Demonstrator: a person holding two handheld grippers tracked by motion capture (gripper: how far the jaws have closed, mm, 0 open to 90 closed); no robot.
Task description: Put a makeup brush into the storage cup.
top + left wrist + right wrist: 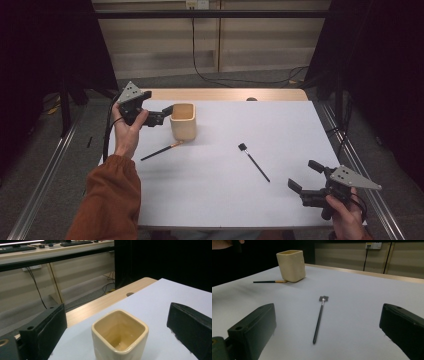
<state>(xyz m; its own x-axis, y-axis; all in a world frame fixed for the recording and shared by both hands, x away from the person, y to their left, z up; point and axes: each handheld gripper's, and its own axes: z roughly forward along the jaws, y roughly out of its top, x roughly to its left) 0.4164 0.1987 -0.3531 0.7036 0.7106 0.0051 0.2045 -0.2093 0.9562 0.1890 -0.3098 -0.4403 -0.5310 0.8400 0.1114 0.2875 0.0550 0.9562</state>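
Observation:
A cream square cup [183, 121] stands empty at the back left of the white table [220, 195]. My left gripper [163, 115] is open just left of the cup, and its jaws point at the cup's rim. In the left gripper view the cup [120, 333] sits low between the spread jaws of the left gripper [118, 311], not touched. A thin brush with an orange ferrule [161, 150] lies in front of the cup. A black brush [254, 161] lies mid-table. My right gripper [304, 175] is open near the front right, facing the black brush [319, 318].
A wooden strip [225, 94] with a cable hole [251, 99] runs along the table's far edge. Metal rails [45, 175] flank the table on the floor. Cables [235, 80] lie on the floor behind, and dark curtains hang at both sides.

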